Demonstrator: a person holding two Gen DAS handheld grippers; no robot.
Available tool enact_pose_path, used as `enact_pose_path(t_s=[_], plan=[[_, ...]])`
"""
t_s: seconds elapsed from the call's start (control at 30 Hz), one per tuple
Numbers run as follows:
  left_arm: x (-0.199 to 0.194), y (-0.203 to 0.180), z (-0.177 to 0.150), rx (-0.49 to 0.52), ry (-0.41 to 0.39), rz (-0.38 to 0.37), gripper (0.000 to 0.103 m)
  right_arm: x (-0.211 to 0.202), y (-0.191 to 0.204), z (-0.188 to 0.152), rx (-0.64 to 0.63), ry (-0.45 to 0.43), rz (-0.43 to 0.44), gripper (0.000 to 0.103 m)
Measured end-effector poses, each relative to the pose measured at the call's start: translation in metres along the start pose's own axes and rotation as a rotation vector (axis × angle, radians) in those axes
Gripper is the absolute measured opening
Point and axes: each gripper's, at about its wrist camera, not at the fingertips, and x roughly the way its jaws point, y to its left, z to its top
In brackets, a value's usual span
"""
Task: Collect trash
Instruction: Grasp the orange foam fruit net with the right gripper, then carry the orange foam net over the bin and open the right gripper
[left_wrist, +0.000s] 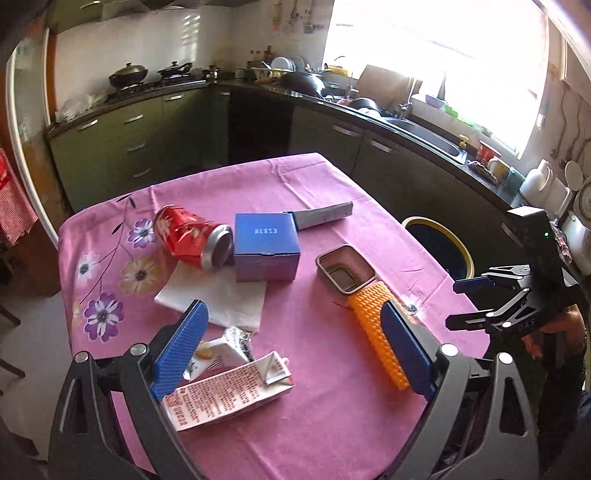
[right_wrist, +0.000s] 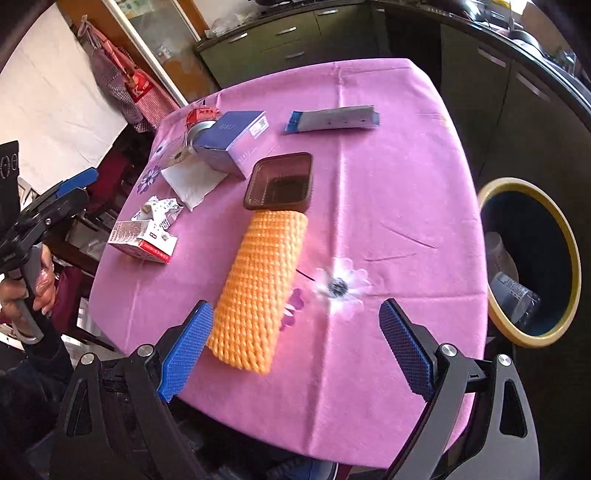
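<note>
Both pairs of jaws stand wide apart, empty. The left gripper (left_wrist: 291, 347) hovers over the flattened white-and-red paper carton (left_wrist: 231, 389); the right gripper (right_wrist: 295, 347) is beside the orange ribbed foam sleeve (right_wrist: 258, 288). The yellow-rimmed bin (right_wrist: 532, 258) waits beside the pink-clothed table (right_wrist: 388, 184). Risk: the flat carton may slip out, because the pads could pinch the cloth instead.

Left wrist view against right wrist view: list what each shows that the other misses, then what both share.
Only the left wrist view shows the kitchen counter with the sink, the woks on the stove and the bright window.

Only the right wrist view looks into the yellow-rimmed bin, where a clear plastic piece lies, and shows the red checked cloth clearly.

Both show the pink tablecloth, crushed red can, blue box, white napkin, milk carton, brown tray, orange foam net and grey-blue wrapper.
</note>
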Motion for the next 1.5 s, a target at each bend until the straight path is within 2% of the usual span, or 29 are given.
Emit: enact_pose_path(t_s=[0.17, 0.27, 0.47, 0.53, 0.6, 0.73, 0.87, 1.1, 1.23, 1.37, 1.5], plan=[[-0.020, 0.021, -0.021, -0.056, -0.080, 0.120, 0.091, 0.031, 0.033, 0.008, -0.040, -0.001, -0.128, 0.091], [-0.026, 0.025, -0.027, -0.063, -0.115, 0.177, 0.093, 0.051, 0.048, 0.005, -0.073, 0.006, -0.251, 0.091], [-0.028, 0.028, -0.037, -0.092, -0.124, 0.149, 0.093, 0.065, 0.057, -0.002, -0.097, 0.007, -0.315, 0.090], [-0.026, 0.028, -0.039, -0.098, -0.120, 0.137, 0.093, 0.069, 0.058, -0.003, -0.100, 0.008, -0.318, 0.084], [-0.024, 0.028, -0.040, -0.104, -0.117, 0.132, 0.093, 0.070, 0.056, -0.004, -0.092, 0.007, -0.310, 0.061], [-0.023, 0.026, -0.043, -0.110, -0.112, 0.122, 0.093, 0.067, 0.055, -0.005, -0.081, -0.020, -0.290, 0.046], [-0.023, 0.025, -0.044, -0.117, -0.114, 0.121, 0.093, 0.053, 0.052, -0.007, -0.070, -0.063, -0.270, 0.018], [-0.027, 0.019, -0.046, -0.116, -0.122, 0.132, 0.094, 0.032, 0.042, -0.023, -0.034, -0.079, -0.181, 0.015], [-0.027, 0.016, -0.046, -0.111, -0.118, 0.131, 0.094, 0.005, 0.025, -0.030, 0.012, -0.128, -0.155, 0.015], [-0.025, 0.011, -0.046, -0.101, -0.113, 0.127, 0.094, -0.036, -0.028, -0.027, 0.117, -0.234, -0.286, 0.015], [-0.023, 0.006, -0.045, -0.094, -0.109, 0.120, 0.094, -0.053, -0.099, -0.018, 0.242, -0.256, -0.432, 0.015]])
